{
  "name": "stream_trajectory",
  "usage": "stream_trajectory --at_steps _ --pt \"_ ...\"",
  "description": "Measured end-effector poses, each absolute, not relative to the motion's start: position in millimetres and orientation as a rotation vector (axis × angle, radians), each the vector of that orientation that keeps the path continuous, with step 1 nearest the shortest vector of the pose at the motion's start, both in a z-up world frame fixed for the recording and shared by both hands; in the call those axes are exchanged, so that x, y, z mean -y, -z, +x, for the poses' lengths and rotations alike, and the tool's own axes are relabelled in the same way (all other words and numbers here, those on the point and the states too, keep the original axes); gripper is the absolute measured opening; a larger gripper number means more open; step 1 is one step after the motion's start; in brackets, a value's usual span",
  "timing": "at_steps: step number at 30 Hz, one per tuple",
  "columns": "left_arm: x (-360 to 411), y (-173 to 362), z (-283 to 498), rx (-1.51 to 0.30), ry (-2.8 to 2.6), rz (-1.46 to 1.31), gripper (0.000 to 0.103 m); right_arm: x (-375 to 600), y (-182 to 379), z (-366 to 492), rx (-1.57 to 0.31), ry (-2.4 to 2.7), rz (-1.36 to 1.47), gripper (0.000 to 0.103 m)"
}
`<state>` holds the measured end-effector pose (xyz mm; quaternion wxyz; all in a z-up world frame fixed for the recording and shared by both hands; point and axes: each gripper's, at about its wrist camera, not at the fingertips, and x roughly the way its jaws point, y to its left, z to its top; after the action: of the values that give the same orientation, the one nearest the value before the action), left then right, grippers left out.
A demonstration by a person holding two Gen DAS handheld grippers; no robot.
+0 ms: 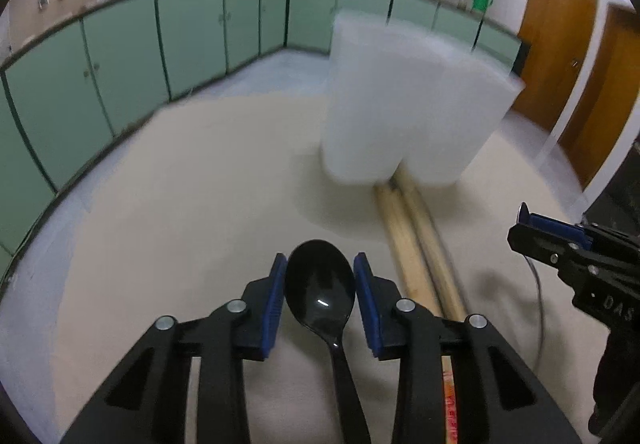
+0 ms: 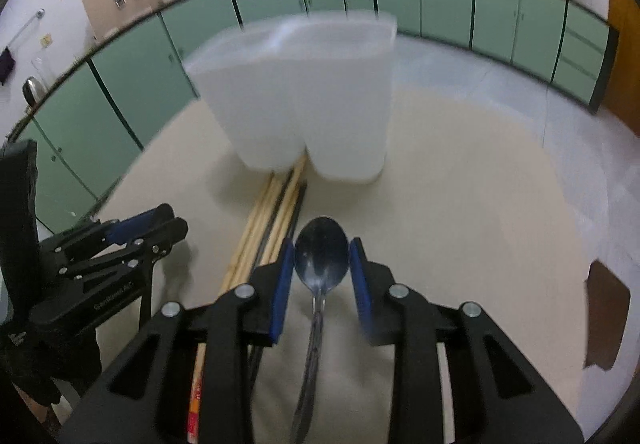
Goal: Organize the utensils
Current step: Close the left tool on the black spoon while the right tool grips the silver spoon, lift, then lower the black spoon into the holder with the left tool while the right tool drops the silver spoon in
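A black plastic spoon (image 1: 320, 284) lies bowl-forward between the blue pads of my left gripper (image 1: 320, 258), which is shut on the bowl's sides. My right gripper (image 2: 322, 242) is shut the same way on a metal spoon (image 2: 322, 260). Ahead of both stands a white translucent holder (image 1: 400, 104) (image 2: 304, 96) with two rounded compartments, upright on the beige table (image 1: 180, 204). Several wooden chopsticks (image 1: 416, 244) (image 2: 272, 220) lie on the table, running from the holder's foot back under the grippers. Each gripper shows at the edge of the other's view: the right gripper (image 1: 524, 218) and the left gripper (image 2: 172, 218).
Green cabinet doors (image 1: 120, 56) line the far walls under a counter with taps. Wooden doors (image 1: 560, 44) stand at the right. A brown patch (image 2: 606, 316) lies on the table's right side. A thin cable (image 1: 540, 304) trails beneath the right gripper.
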<state>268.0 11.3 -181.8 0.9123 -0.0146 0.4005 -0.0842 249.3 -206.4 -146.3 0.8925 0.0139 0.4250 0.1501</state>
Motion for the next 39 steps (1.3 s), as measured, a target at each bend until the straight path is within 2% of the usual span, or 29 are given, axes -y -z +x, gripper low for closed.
stream_trajectory --at_steps 6,11,16,23,28,39 --pt "-5 130 236 -0.574 0.189 -0.021 0.034 221 96 237 -0.714 -0.326 0.041 0.027" --pt "-5 93 232 -0.449 0.198 -0.055 0.034 233 53 238 -0.62 -0.344 0.055 0.027" --pt "-3 51 248 -0.339 0.204 -0.069 0.034 245 10 251 -0.555 -0.38 0.09 0.027" --pt "11 8 311 -0.22 0.201 -0.093 0.034 262 -41 290 -0.463 -0.39 0.125 0.027" --pt "23 9 354 -0.193 0.188 -0.084 0.034 264 -40 331 -0.457 -0.355 0.128 0.027" --pt "27 70 400 -0.286 0.173 -0.061 0.034 243 28 371 -0.563 -0.333 0.106 0.027"
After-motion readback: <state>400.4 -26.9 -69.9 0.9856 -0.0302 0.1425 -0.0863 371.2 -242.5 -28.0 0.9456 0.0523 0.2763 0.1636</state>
